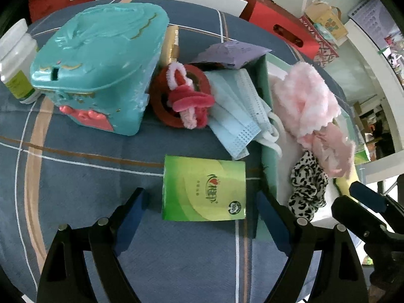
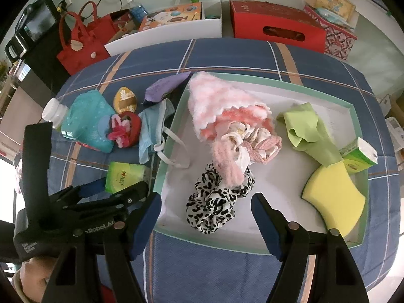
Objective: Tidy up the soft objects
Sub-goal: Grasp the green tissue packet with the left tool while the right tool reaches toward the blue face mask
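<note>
The shallow green-rimmed tray (image 2: 255, 78) on the table (image 2: 227, 53) holds, from left to right, a fluffy pink cloth (image 2: 217, 98), a leopard-print scrunchie (image 2: 214, 202), a light green cloth (image 2: 305, 128), a yellow sponge (image 2: 333, 197) and a small green box (image 2: 361, 156) leaning on its right wall. Left of the tray, on the table, a green tissue pack (image 1: 204, 189) lies just ahead of the left tool (image 1: 202, 207), between its wide-open jaws and untouched. The right tool (image 2: 205, 207) hangs open over the scrunchie, gripping nothing.
</note>
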Demonstrator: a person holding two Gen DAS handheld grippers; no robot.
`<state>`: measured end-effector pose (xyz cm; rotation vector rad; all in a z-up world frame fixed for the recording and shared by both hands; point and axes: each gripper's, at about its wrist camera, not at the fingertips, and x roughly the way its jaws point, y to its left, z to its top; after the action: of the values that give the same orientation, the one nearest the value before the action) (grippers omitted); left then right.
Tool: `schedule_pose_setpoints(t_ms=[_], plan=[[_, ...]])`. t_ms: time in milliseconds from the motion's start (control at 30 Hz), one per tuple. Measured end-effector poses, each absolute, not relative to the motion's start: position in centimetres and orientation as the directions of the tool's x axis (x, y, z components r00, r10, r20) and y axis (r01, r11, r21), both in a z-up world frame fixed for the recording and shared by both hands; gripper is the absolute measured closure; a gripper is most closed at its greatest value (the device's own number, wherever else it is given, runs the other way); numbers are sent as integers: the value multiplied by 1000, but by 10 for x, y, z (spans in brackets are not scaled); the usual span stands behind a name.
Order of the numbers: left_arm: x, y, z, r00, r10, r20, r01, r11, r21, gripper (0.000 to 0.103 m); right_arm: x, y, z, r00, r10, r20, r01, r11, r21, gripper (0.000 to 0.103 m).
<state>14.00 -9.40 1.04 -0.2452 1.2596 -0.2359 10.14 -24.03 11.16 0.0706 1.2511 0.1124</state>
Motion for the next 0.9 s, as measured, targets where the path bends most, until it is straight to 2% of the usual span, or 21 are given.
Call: schedule_pose_setpoints(t_ms=[133,433,633,700,833,900], plan=[[141,-93,15,290,-319,-902,61,947,-315,15,102,-239,110,308,123,-944,-47,992,114,26],[147,-115,15,295,-241,-924,116,969,-216,15,101,-240,109,307,124,-944,-47,992,115,26],[150,-117,16,272,-247,-930,130,967,-218,15,100,-240,109,304,126,-944,-50,992,117,26],[148,-116,17,278,-234,-932,129,970,-205,18,100,-240,109,303,125,-945,-50,992,115,26],[144,-110,16,297,-207,-932,124,976,-177,35,101,-239,108,304,120,-945,-49,993,110,26],[144,-106,16,302,-220,-927,119,974,-192,38,101,-238,108,302,117,-946,-50,993,107,26]])
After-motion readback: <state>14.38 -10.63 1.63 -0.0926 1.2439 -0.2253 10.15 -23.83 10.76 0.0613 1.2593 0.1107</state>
